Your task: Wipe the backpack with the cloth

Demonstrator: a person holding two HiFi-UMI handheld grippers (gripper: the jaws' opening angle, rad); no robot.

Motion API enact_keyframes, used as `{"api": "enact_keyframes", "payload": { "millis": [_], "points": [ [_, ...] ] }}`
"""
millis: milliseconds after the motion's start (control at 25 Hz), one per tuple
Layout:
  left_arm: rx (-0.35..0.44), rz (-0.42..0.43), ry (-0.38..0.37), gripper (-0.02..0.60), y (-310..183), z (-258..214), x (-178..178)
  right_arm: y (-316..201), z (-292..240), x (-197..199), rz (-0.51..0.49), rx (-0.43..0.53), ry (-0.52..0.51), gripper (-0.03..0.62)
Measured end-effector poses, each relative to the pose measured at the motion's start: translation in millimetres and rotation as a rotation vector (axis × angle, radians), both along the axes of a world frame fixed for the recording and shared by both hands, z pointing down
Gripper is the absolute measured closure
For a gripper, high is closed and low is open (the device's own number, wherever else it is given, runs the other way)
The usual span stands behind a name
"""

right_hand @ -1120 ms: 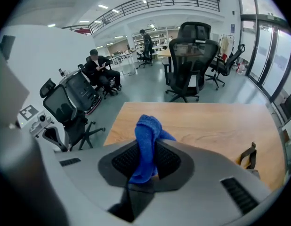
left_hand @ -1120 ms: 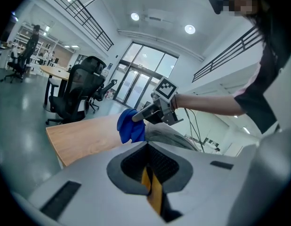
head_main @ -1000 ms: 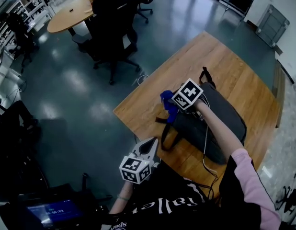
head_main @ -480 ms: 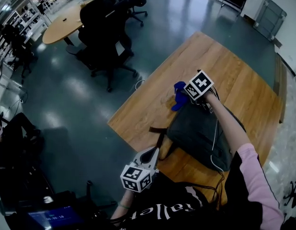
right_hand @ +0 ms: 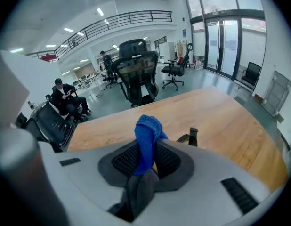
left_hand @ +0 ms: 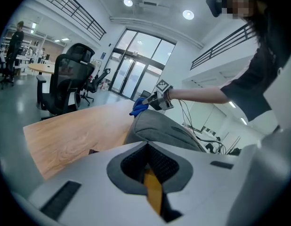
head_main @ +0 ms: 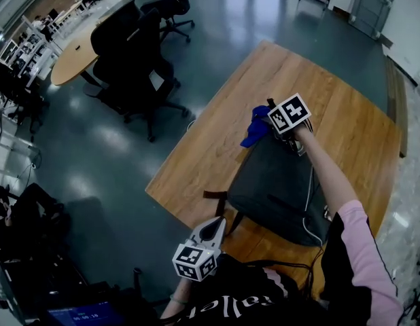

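Observation:
A dark grey backpack (head_main: 281, 185) lies flat on the wooden table (head_main: 217, 138), with a strap hanging over the near edge. My right gripper (head_main: 268, 124) is shut on a blue cloth (head_main: 255, 132) at the backpack's far end; the cloth (right_hand: 146, 140) stands up between its jaws in the right gripper view. My left gripper (head_main: 208, 233) hangs off the table's near edge, shut with nothing in it. From the left gripper view the backpack (left_hand: 159, 128) and the cloth (left_hand: 139, 107) show ahead.
Black office chairs (head_main: 132, 66) stand on the glossy floor left of the table. A round wooden table (head_main: 71, 53) is beyond them. Cables (head_main: 312, 216) trail over the backpack's right side. A metal rack (head_main: 366, 9) stands at the far right. People sit in the background.
My right gripper has carried the blue cloth along the backpack towards its far end. The left gripper has stayed by the near edge.

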State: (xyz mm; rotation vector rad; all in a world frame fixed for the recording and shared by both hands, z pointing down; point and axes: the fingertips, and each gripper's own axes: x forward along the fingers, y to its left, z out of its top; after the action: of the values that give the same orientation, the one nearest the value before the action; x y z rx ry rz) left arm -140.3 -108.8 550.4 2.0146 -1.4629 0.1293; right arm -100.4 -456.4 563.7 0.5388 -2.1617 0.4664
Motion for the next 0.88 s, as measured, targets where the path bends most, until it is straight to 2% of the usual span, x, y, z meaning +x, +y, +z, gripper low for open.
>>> {"api": "enact_keyframes", "payload": {
  "millis": [200, 440, 720, 880],
  "points": [
    [-0.009, 0.012, -0.004, 0.583, -4, -5, 5, -23, -10, 25, 0.119, 0.013, -0.058, 0.527],
    [-0.020, 0.028, -0.018, 0.583, -2, 1, 14, -40, -7, 67, 0.236, 0.038, -0.075, 0.528],
    [-0.001, 0.055, -0.028, 0.583, -5, -3, 19, -11, 3, 113, 0.280, -0.017, -0.114, 0.528],
    [0.010, 0.090, -0.030, 0.583, -10, -4, 24, 2, 12, 154, 0.329, -0.014, -0.087, 0.528]
  ]
}}
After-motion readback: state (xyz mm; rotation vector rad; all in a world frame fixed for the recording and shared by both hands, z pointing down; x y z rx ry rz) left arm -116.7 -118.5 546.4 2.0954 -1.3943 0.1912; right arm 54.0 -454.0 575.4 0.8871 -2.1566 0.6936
